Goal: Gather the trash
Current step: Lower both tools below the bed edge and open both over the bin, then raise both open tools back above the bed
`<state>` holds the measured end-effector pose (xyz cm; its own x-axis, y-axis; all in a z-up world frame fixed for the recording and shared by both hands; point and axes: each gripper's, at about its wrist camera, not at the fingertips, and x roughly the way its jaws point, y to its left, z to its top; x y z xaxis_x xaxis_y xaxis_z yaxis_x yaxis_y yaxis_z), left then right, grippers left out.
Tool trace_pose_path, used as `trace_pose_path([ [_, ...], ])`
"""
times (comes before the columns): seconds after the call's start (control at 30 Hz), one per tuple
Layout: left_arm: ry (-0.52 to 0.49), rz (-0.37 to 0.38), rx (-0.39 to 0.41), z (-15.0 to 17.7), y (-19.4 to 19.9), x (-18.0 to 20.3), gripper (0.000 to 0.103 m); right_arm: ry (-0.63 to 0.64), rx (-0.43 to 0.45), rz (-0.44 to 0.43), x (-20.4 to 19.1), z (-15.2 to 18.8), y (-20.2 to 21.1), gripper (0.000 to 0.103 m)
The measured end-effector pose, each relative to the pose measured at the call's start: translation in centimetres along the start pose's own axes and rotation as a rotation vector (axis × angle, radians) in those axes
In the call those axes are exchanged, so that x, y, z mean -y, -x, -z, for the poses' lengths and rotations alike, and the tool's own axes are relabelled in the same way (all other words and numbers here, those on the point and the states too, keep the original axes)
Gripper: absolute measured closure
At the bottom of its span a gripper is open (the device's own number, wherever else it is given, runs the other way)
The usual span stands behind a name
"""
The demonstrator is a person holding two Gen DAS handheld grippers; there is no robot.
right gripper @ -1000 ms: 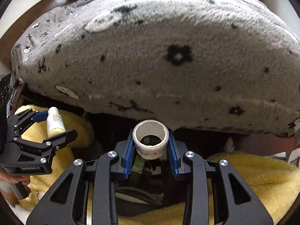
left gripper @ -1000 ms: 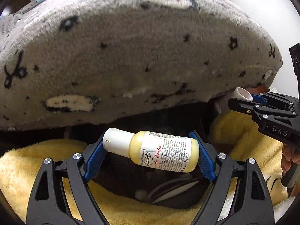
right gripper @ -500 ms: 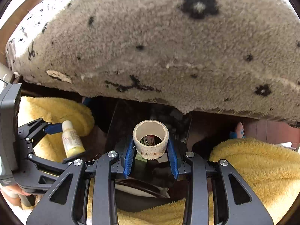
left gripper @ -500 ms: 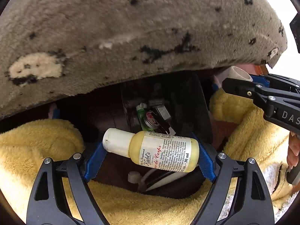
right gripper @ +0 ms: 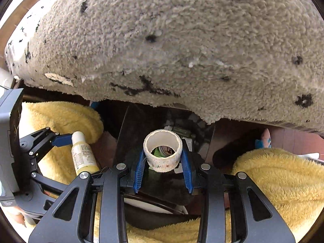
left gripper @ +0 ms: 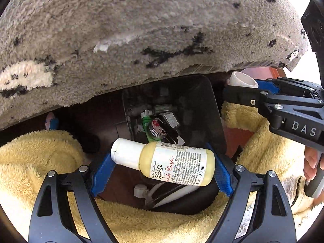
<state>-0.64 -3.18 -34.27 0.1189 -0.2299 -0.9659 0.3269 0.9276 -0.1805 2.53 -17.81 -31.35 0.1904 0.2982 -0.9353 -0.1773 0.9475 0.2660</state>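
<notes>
Left wrist view: both grippers loaded over the black bin

Left wrist view first: a black bin is seen sitting under the edge of a grey fuzzy blanket, with yellow fleece bunched around it. Inside the bin a green tube, a small round tin and some dark, hard-to-read packets can be made out; the rest is lost in shadow.

A small Kiehl's lotion bottle is gripped crosswise by the left gripper, white cap against one blue pad, base against the other, so the fingers are spread fairly wide by its full length. It is held in the air above the near part of the bin.

From the right wrist view, an empty tape roll is pinched between the blue fingers of the right gripper, set narrow, with the open core facing the camera. The tin and green tube can be seen straight through the core, so the roll is placed right over the bin too. The two grippers are held near each other, each caught at the edge of the other's view.
</notes>
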Motion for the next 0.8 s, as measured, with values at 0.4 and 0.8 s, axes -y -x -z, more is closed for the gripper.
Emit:
trace_pose_path([
  [0.4,0.002,-0.019,0.036,-0.2,2.1,0.0,0.008,-0.065,0.055,0.014,0.7,-0.4,2.1,0.026],
  [0.8,-0.038,-0.071,0.165,-0.6,7.4,0.3,0.008,-0.058,0.157,0.039,1.4,-0.2,5.9,0.011],
])
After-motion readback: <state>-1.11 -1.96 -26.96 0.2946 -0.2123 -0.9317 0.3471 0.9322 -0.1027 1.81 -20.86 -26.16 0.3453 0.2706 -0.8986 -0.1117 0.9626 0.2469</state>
